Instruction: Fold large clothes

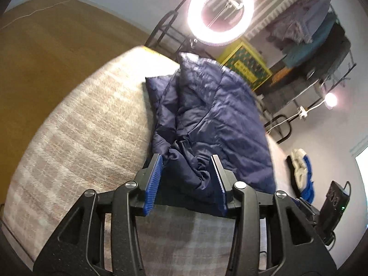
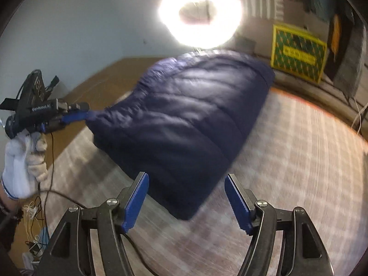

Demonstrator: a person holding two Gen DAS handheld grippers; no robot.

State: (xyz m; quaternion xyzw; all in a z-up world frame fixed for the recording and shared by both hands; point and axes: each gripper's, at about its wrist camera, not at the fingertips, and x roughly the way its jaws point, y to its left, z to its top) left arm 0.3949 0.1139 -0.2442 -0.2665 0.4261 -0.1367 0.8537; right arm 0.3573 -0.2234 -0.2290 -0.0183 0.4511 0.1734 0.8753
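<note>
Left tool (image 2: 88,116) grips jacket (image 2: 184,124) edge; right tool (image 2: 186,203) open

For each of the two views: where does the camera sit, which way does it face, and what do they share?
Left wrist: on the left tool, looking down its fingers at the navy padded jacket on the checked bed cover.
Right wrist: on the right tool, open, facing the jacket; the gloved left hand shows with its tool.
Shared: jacket, ring light, yellow-green box.

Left gripper (image 2: 88,115) clamped on fabric; right gripper (image 2: 186,201) jaws apart, empty.
</note>
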